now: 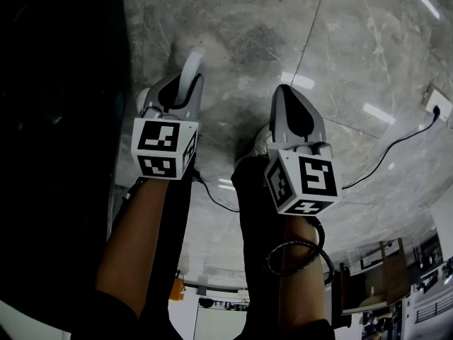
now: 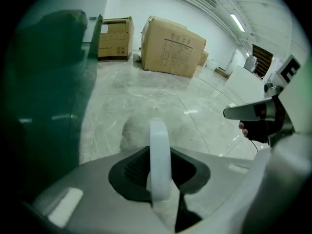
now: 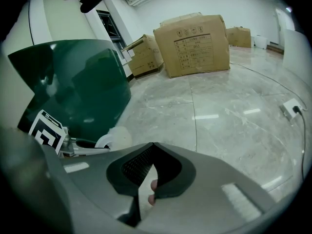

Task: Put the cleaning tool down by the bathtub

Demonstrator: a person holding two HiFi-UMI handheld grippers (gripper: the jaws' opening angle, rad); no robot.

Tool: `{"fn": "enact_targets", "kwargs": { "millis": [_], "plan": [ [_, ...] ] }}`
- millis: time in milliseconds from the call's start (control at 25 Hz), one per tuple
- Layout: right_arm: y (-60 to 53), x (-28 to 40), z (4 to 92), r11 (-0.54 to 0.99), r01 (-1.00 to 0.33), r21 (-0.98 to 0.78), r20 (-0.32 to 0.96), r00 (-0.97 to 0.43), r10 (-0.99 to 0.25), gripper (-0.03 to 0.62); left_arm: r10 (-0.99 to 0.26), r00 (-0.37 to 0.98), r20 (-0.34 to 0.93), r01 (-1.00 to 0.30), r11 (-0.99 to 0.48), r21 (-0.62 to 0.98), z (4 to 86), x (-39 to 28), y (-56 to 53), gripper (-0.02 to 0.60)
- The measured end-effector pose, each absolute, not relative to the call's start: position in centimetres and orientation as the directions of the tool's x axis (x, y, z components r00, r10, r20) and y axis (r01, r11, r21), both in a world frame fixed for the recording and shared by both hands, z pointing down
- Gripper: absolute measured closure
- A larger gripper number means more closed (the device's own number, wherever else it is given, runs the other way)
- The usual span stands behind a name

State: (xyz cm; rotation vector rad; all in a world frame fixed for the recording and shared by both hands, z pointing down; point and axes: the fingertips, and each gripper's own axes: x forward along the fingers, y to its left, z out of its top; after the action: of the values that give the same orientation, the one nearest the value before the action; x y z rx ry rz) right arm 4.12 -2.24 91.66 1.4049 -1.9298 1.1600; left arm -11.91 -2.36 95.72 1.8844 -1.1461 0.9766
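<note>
Cleaning tool is sitting just beside the dark green panel at the left. The left hand-held gripper is clenching its white handle between the jaws, and its fluffy head is reaching out over the grey marble floor. Further right, the right hand-held gripper is hovering with its jaws pressed together on nothing, and cardboard boxes are standing well behind.
</note>
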Motion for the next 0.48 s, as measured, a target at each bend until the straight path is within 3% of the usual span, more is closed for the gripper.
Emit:
{"fn": "enact_targets", "kwargs": {
  "millis": [480],
  "plan": [
    [-1.9, 3.3, 94.9, 0.132, -0.921, -0.366, 0.776, -0.381, -0.503, 0.571, -0.352, 0.276, 0.895, -0.927, -0.344, 0.150, 99.3, -13.4, -1.0, 0.500]
  ]
}}
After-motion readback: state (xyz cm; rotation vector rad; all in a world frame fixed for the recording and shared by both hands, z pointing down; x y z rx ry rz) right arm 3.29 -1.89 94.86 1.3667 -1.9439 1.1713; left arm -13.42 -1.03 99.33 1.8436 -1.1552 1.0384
